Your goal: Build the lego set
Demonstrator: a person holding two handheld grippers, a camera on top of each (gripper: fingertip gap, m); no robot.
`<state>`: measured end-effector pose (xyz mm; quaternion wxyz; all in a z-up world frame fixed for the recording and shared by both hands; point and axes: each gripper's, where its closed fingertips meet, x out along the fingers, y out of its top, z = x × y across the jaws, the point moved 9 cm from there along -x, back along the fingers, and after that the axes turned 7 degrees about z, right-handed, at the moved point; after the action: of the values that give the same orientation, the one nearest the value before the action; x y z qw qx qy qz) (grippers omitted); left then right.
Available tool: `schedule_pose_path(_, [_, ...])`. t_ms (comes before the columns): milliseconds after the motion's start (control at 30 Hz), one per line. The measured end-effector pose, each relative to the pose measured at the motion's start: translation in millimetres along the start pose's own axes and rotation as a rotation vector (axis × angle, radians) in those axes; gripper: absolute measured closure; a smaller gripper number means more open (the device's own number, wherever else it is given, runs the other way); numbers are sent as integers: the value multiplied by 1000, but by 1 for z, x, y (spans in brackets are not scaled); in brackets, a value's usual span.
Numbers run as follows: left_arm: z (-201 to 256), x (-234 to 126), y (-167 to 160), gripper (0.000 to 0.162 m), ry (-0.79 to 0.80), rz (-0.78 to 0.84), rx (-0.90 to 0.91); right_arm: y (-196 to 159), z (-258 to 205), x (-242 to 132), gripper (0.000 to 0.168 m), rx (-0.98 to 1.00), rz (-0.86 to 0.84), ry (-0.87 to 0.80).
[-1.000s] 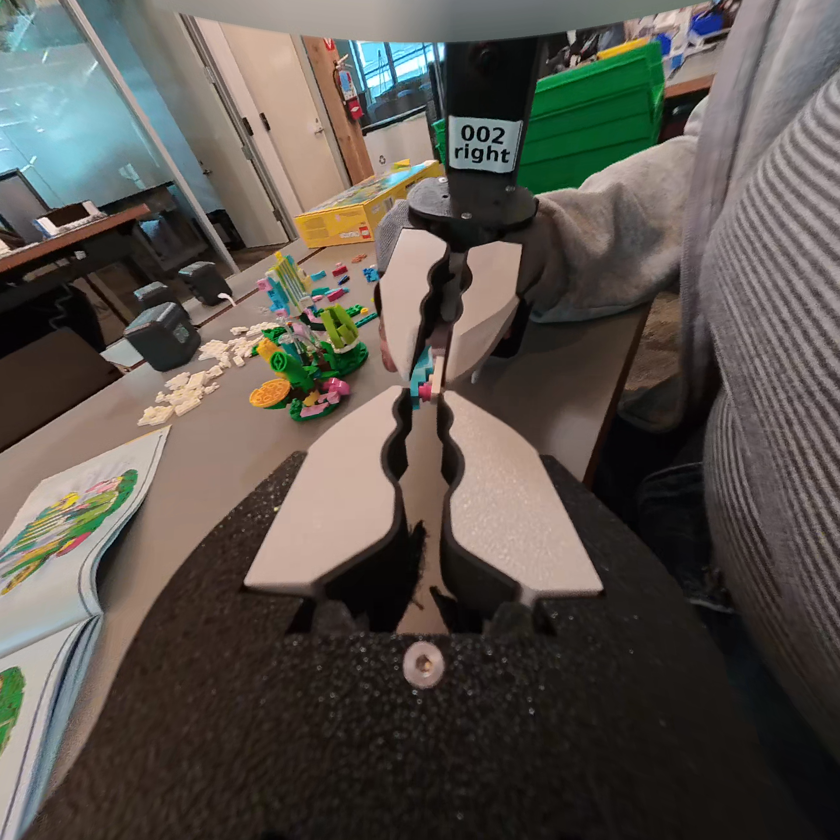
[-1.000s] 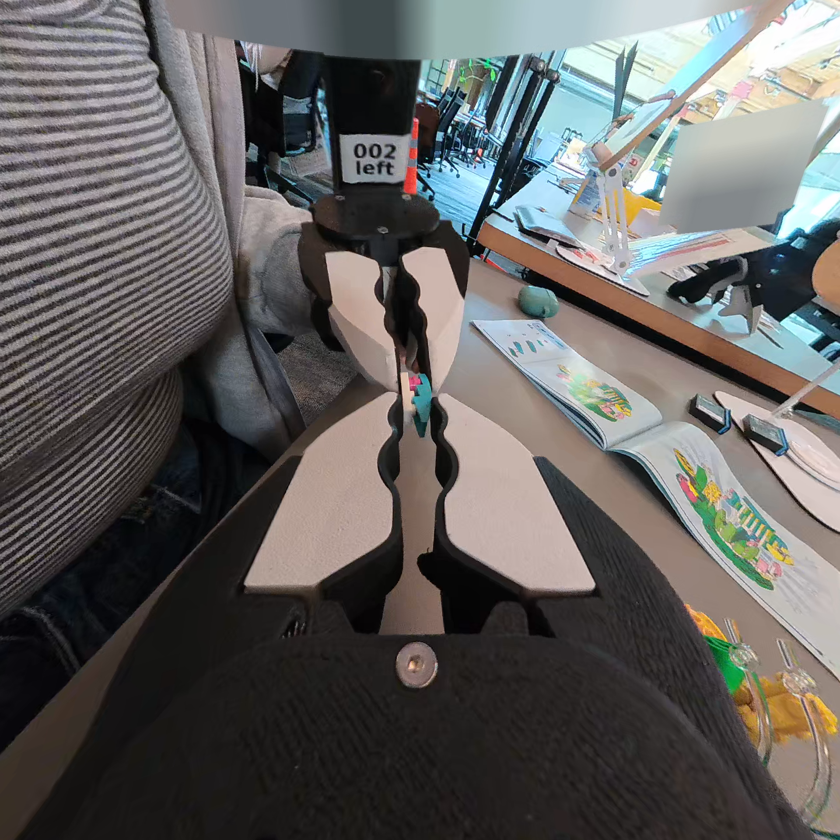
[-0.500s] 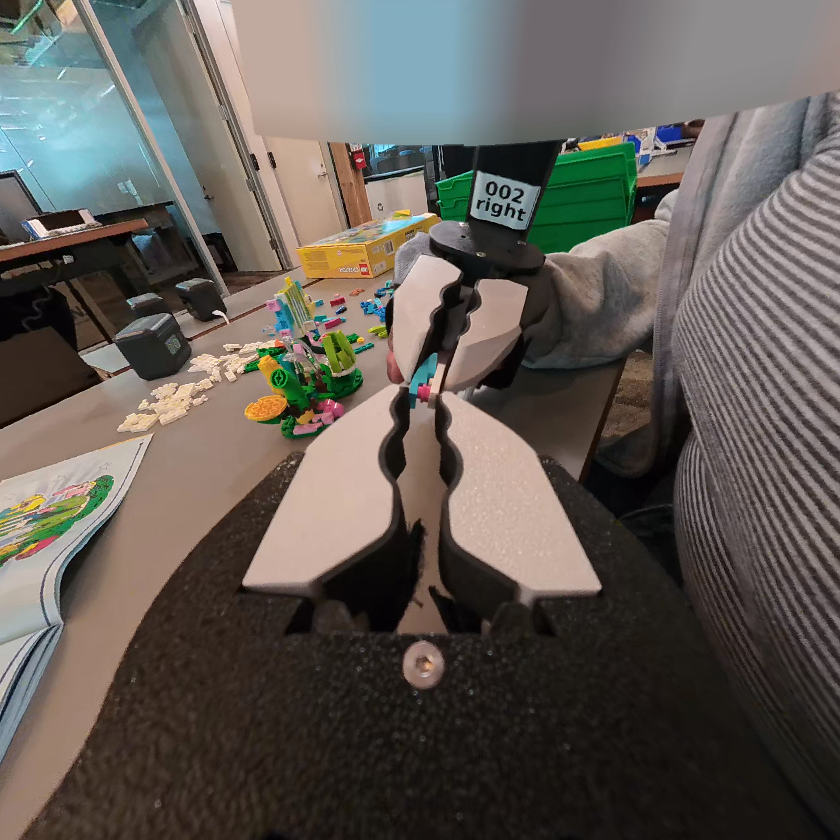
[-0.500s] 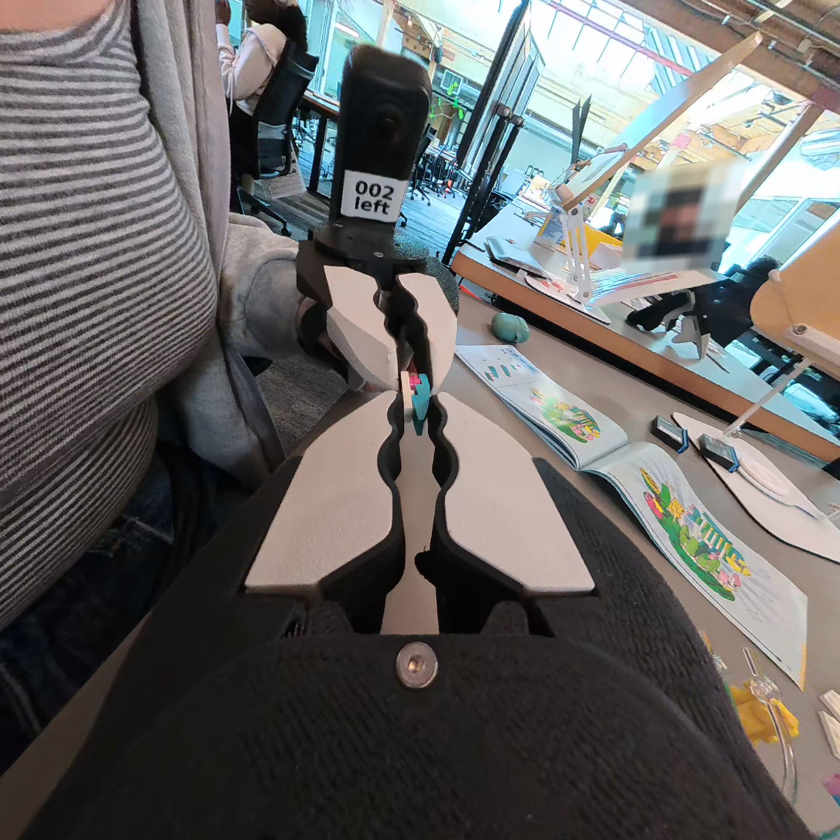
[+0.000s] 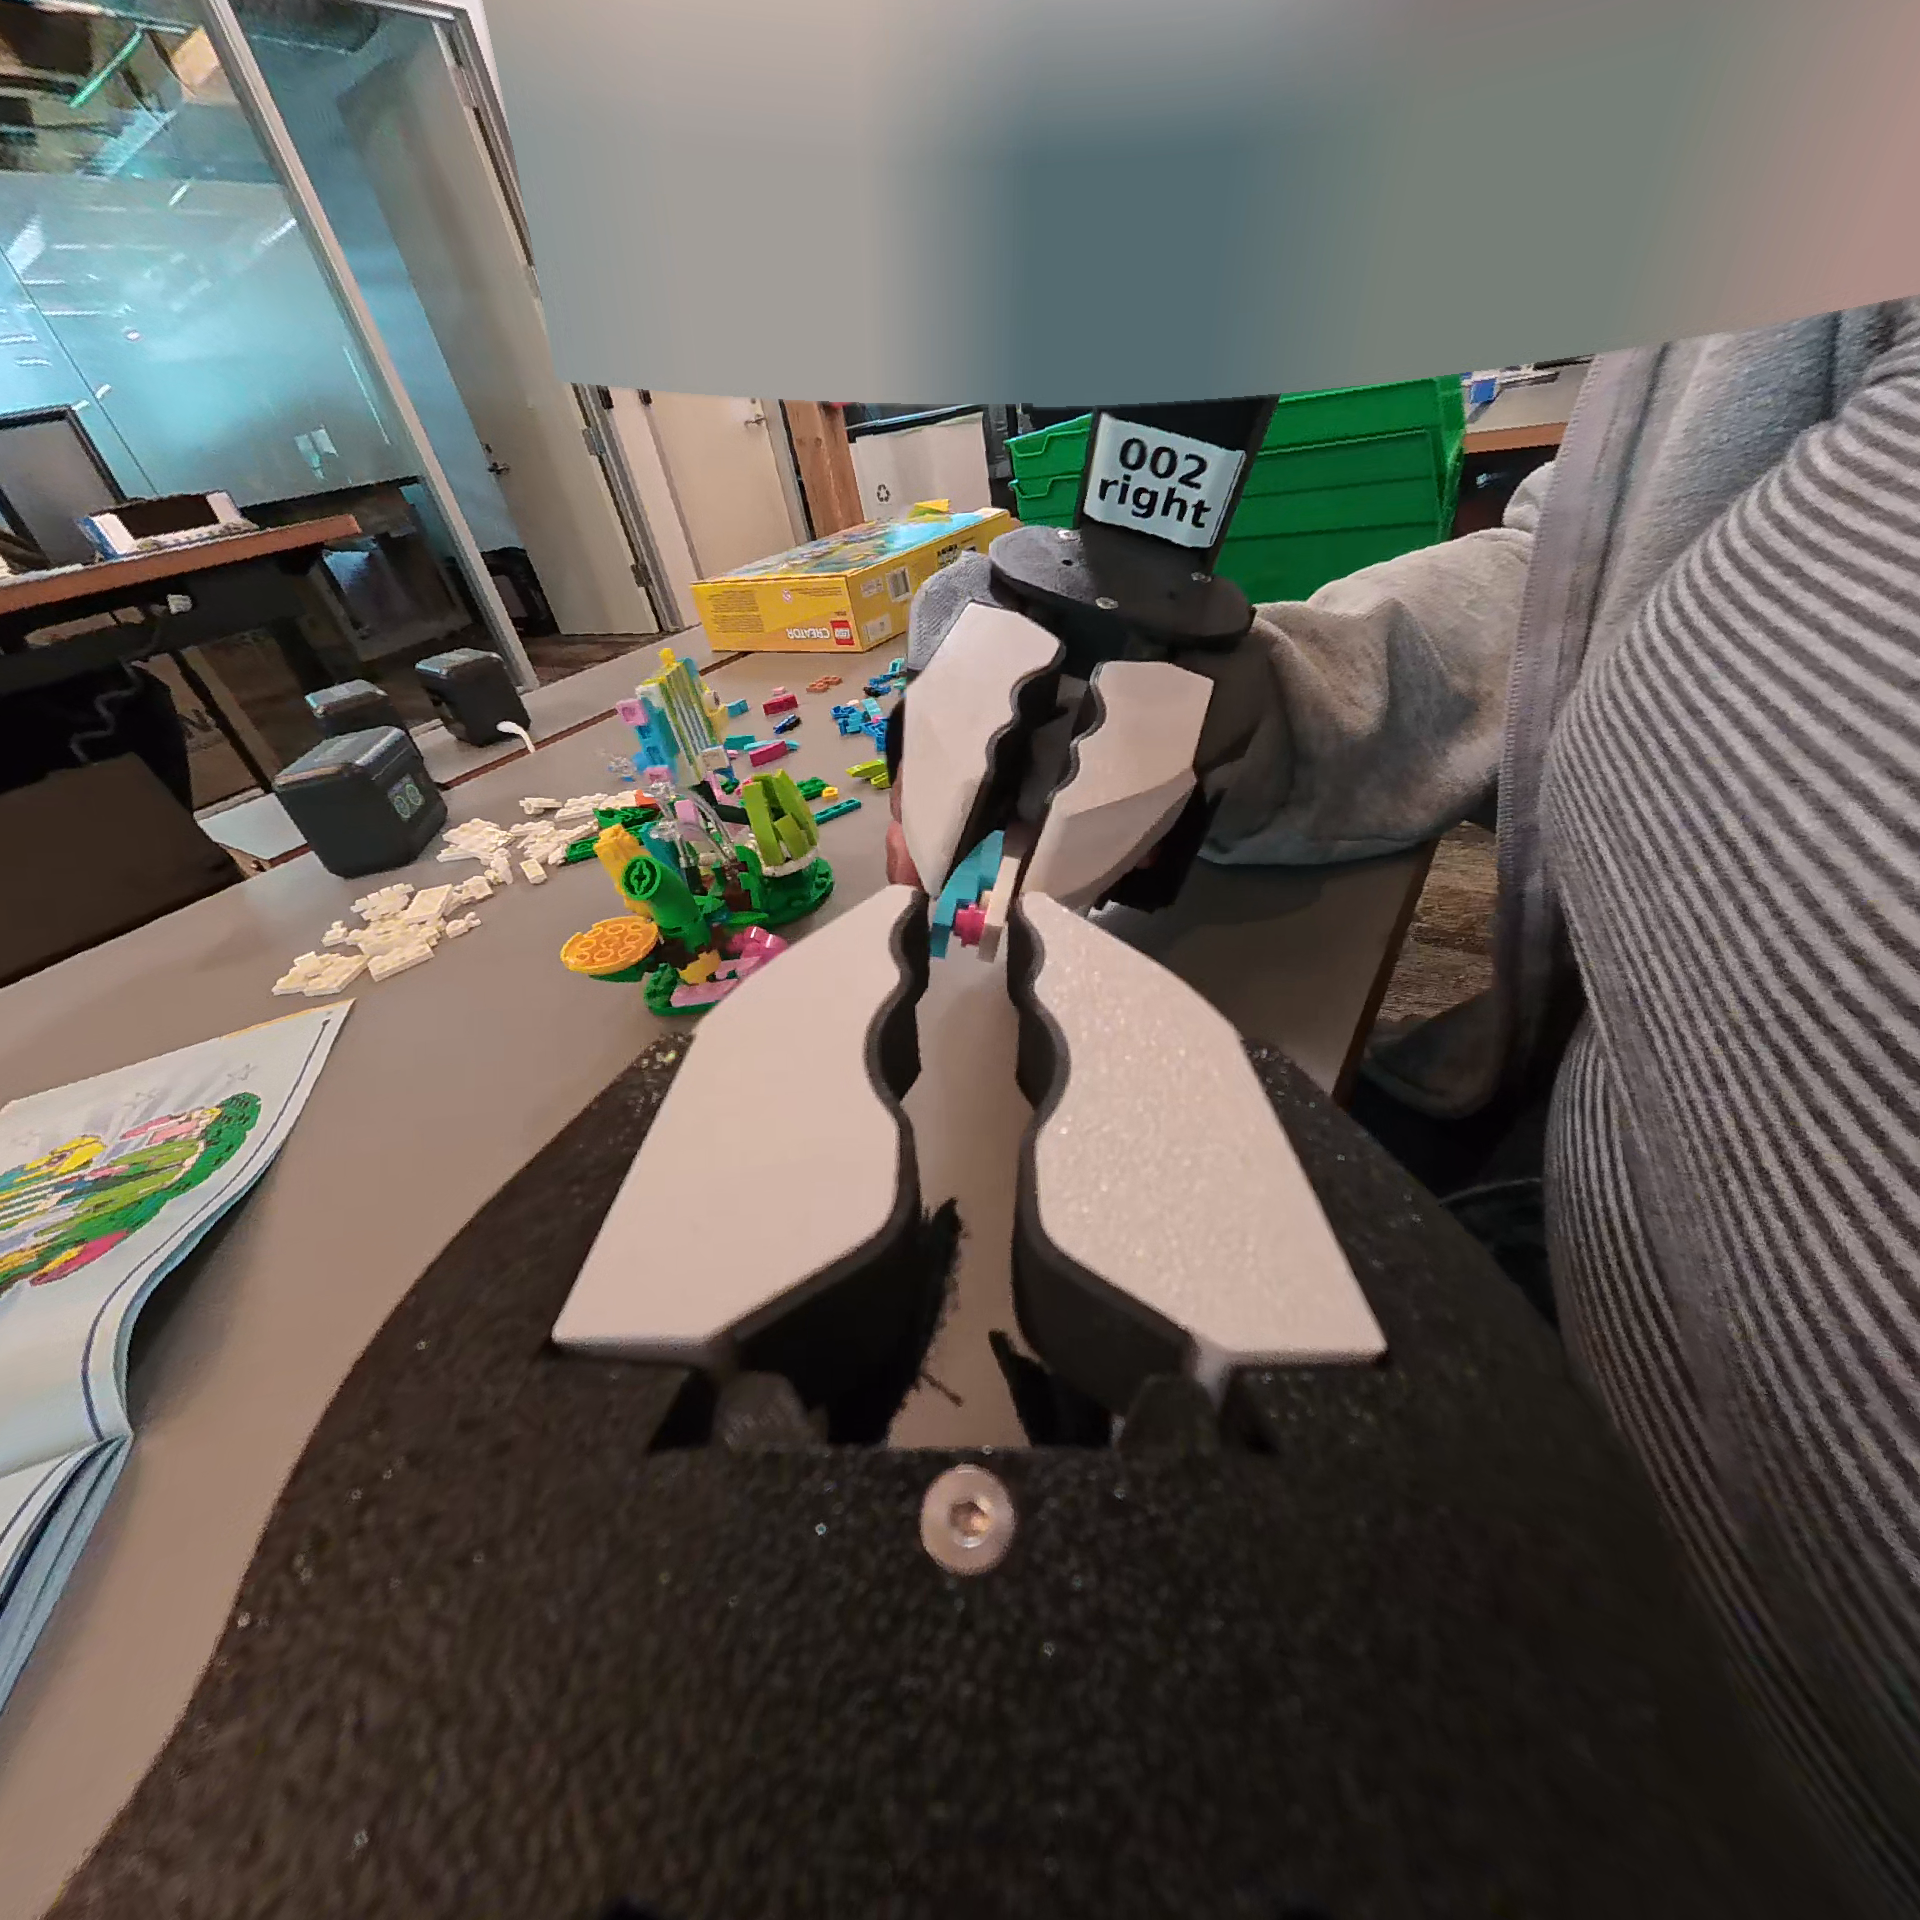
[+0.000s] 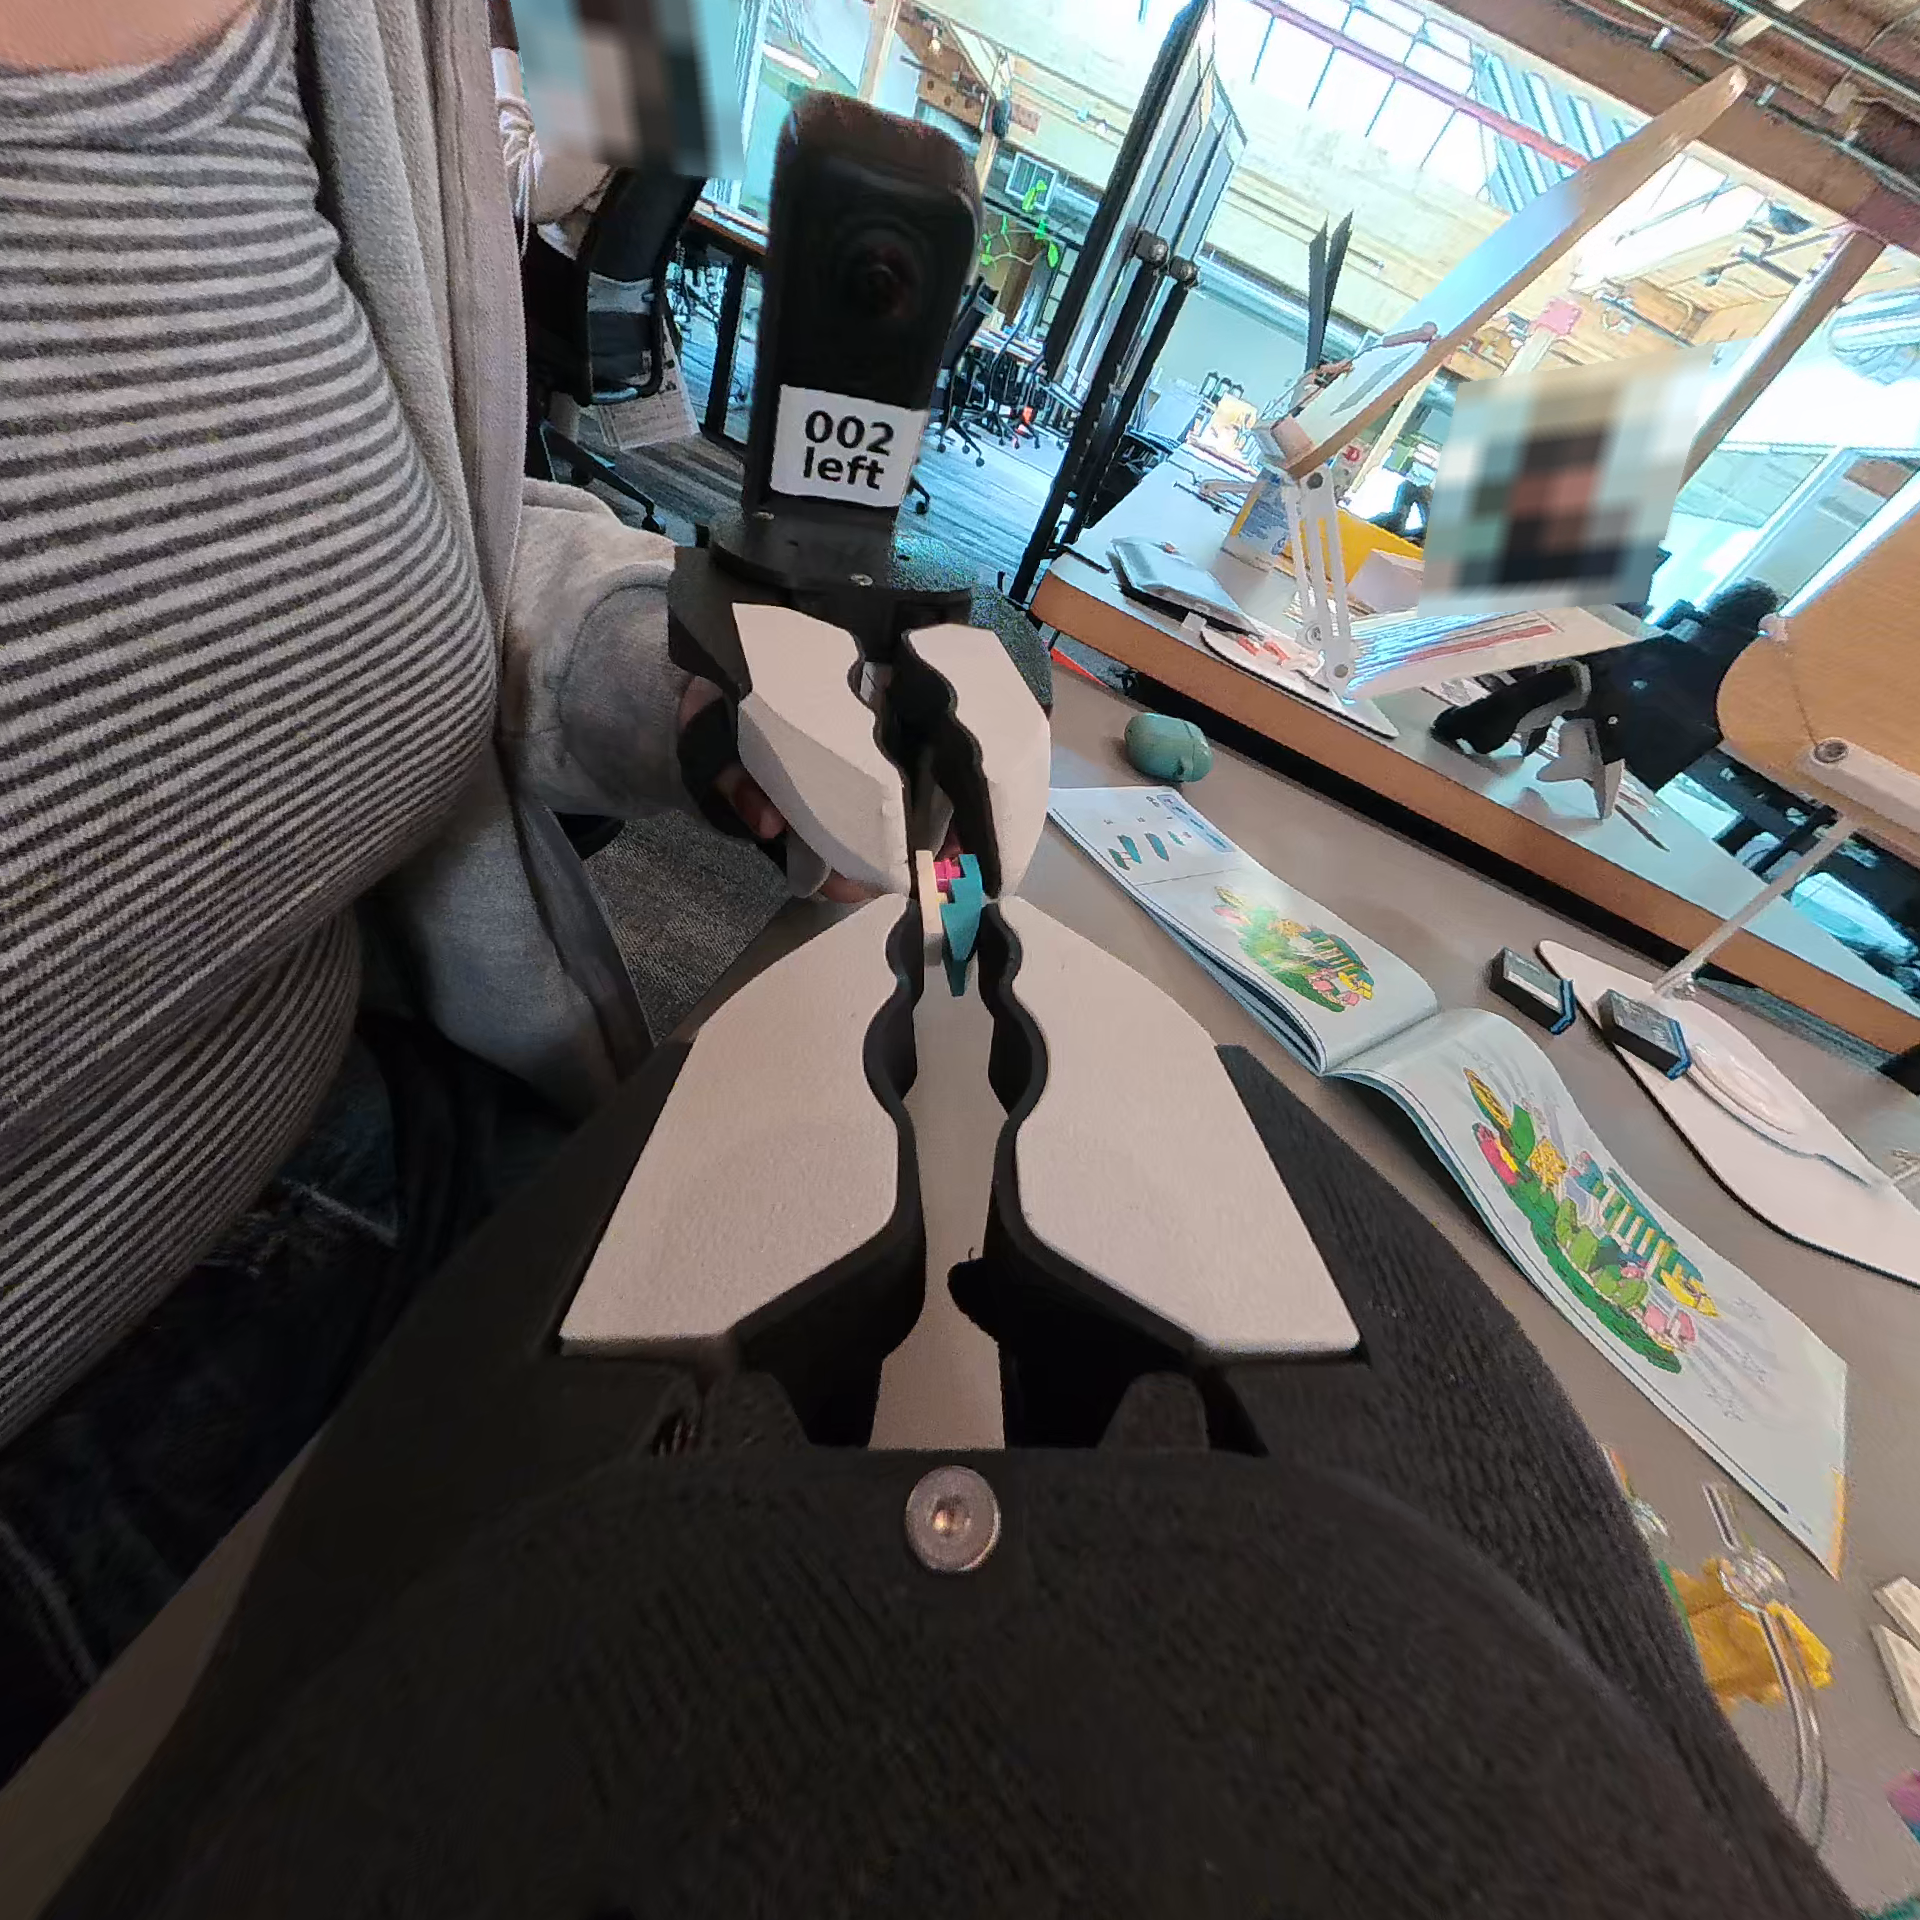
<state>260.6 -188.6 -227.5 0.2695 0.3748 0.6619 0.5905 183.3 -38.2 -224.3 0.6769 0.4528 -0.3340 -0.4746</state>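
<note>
A small lego assembly [image 5: 958, 896] of a teal piece, a pink piece and a white plate hangs in the air between my two grippers, which face each other tip to tip. My left gripper [image 5: 964, 920] is shut on its near end. My right gripper [image 5: 987, 881] is shut on its far end. In the right wrist view my right gripper [image 6: 948, 927] holds the same assembly [image 6: 961, 920], white plate on the left and teal on the right, and my left gripper [image 6: 945, 878] grips it from the far side. Both are above the table's near edge, close to the person's striped torso.
A partly built green, yellow and pink model [image 5: 707, 883] stands on the grey table [image 5: 468, 1039]. White pieces [image 5: 416, 914], coloured pieces [image 5: 831, 717], a yellow box [image 5: 842, 603] and black boxes [image 5: 358, 800] lie beyond. An open instruction booklet [image 6: 1455, 1091] lies alongside.
Both grippers have tilted upward while still holding the assembly between them. In the left wrist view the assembly now sits more tilted and the left jaws stand slightly wider.
</note>
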Motion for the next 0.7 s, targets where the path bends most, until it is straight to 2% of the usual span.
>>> schedule_pose_path(267, [0, 0, 0, 149, -23, -10, -12, -1, 0, 0, 159, 26, 5, 18])
schedule_pose_path(433, [4, 3, -2, 135, -77, -63, 7, -2, 0, 1, 159, 54, 16, 33])
schedule_pose_path(500, [4, 2, -2, 144, -64, -51, 31, -1, -1, 1, 159, 66, 25, 47])
schedule_pose_path(700, [3, 1, -1, 147, -101, -36, 4, -1, -1, 1, 159, 79, 43, 69])
